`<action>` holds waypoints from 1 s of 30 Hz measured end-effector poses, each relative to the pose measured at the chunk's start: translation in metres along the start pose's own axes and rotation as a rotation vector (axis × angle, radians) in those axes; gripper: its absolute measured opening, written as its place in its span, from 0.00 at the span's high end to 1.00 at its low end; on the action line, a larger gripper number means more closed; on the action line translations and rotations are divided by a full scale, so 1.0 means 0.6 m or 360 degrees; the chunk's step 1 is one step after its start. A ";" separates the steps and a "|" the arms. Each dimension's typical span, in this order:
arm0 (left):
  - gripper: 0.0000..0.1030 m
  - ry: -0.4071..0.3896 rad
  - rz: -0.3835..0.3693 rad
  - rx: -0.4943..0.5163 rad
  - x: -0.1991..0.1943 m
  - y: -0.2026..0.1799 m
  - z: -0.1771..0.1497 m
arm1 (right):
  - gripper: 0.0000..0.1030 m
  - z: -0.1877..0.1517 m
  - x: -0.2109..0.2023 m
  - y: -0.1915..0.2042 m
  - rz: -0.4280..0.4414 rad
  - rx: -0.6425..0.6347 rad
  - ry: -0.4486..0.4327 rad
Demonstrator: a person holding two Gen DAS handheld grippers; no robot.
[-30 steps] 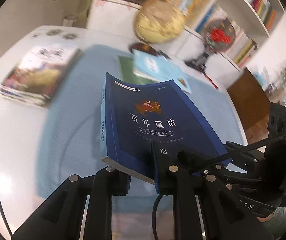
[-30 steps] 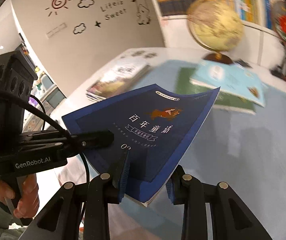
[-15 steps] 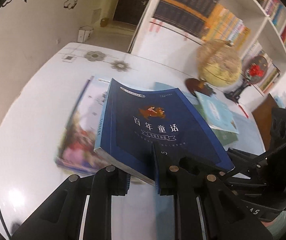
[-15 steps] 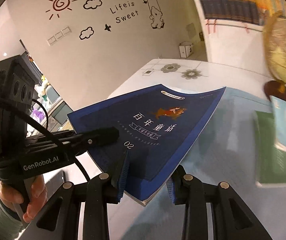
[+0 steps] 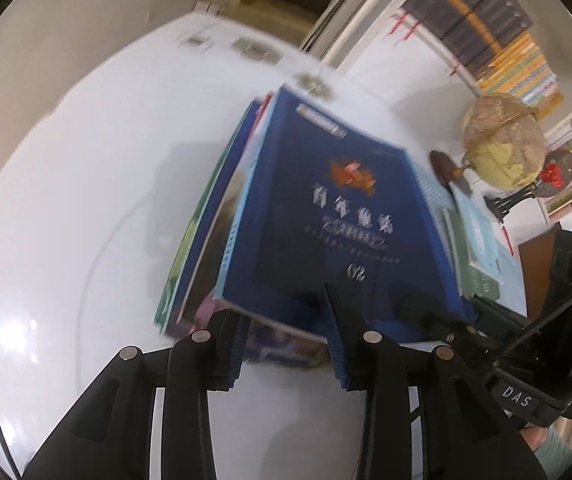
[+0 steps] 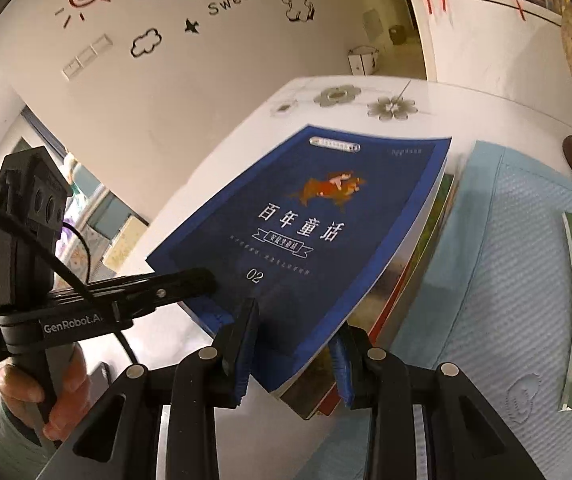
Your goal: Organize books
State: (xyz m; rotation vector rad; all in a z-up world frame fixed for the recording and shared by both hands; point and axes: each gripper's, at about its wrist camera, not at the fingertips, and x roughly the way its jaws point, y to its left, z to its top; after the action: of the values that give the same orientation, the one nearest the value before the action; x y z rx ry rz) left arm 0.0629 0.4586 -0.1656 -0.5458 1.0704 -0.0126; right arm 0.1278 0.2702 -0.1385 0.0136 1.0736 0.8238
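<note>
Left wrist view is showing the change: the dark blue book [image 5: 338, 216], which was being carried over the light blue mat a second ago with the stack of picture books far off near the worktop's left edge, is now lying right over that stack [image 5: 202, 240], near the worktop's far left corner by the flower decals. That is looking like the delivery step nearly done; one more title is joining the pile, while the pale blue book [image 5: 482, 232] and the green book [image 5: 466, 256] are waiting by the globe [image 5: 502, 144] toward the right edge. The left gripper [image 5: 286, 328] is opening right now, its jaws spreading away from the blue book's near edge, with that edge between them but the pads no longer seeming to pinch it. Over in the right wrist view, the right gripper [image 6: 294, 344] is staying clamped on the book's near right corner, pads pressing the cover and the pages, so it is carrying what weight is left. From here the book is sitting slightly askew on the stack, so squaring it up may be needed once the right side is letting go.
</note>
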 end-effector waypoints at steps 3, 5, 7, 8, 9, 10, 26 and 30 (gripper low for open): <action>0.70 -0.0010 0.0023 0.0013 -0.003 0.006 -0.014 | 0.68 -0.005 0.016 -0.001 -0.0020 0.0000 0.0052; 0.70 0.0001 0.0071 0.0064 -0.007 -0.001 -0.024 | 0.68 -0.007 0.023 -0.006 -0.0030 0.0015 0.0078; 0.70 0.0009 0.0120 0.0123 -0.010 -0.008 -0.032 | 0.65 -0.007 0.028 -0.012 -0.0012 0.0036 0.0097; 0.70 0.0010 0.0154 0.0151 -0.013 -0.010 -0.036 | 0.59 -0.006 0.028 -0.012 0.0003 0.0035 0.0118; 0.70 0.0006 0.0180 0.0164 -0.016 -0.011 -0.041 | 0.57 -0.006 0.028 -0.010 -0.0003 0.0026 0.0134; 0.70 -0.0007 0.0223 0.0173 -0.022 -0.011 -0.046 | 0.51 -0.008 0.025 -0.006 -0.0023 0.0009 0.0148; 0.70 0.0018 0.0079 0.0325 -0.004 -0.148 -0.071 | 0.34 -0.205 -0.133 -0.117 -0.0871 -0.0019 0.0235; 0.70 0.0059 0.0035 0.0439 0.020 -0.242 -0.092 | 0.34 -0.249 -0.212 -0.235 -0.0907 0.0333 0.0204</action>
State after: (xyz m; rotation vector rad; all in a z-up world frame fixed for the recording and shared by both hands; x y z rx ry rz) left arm 0.0587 0.3065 -0.1329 -0.2857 1.0894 -0.1494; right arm 0.0668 0.0385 -0.1712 -0.1643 1.2002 0.1995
